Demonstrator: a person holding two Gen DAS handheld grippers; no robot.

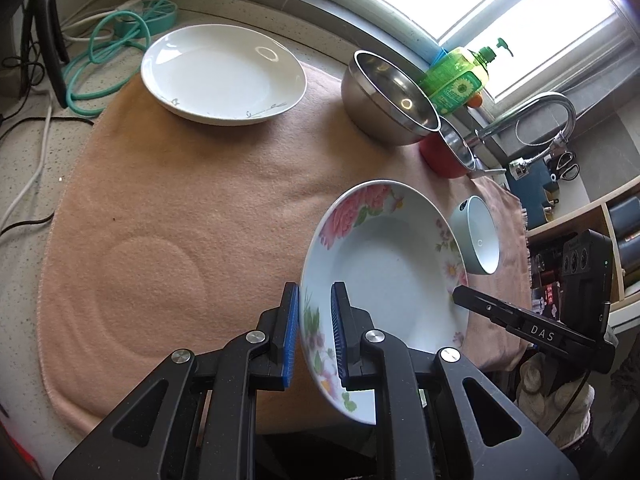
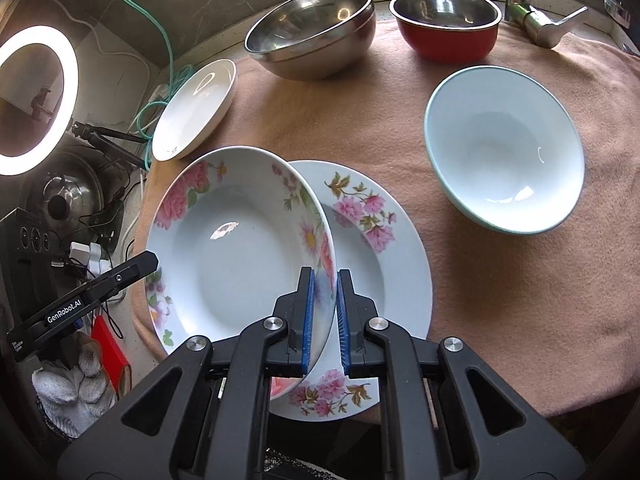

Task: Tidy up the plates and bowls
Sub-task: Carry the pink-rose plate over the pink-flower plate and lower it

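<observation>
Tilted floral-rimmed white ceramic plate [image 2: 240, 248], nothing in it, is gripped at opposite rims by left gripper [image 1: 314, 334] and right gripper [image 2: 324, 314], above a second floral plate [image 2: 384, 264].

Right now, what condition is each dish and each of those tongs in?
Left tongs: straddling the raised plate's rim, grip unclear.
Right tongs: straddling the opposite rim, grip unclear.
Upper pink-flowered deep plate: lifted, tilted, empty.
Lower flowered plate: flat on the cloth.
Plain white plate: resting, empty.
Large steel bowl: upright, empty.
Red steel-lined bowl: upright, empty.
Pale green bowl: upright, empty.
</observation>
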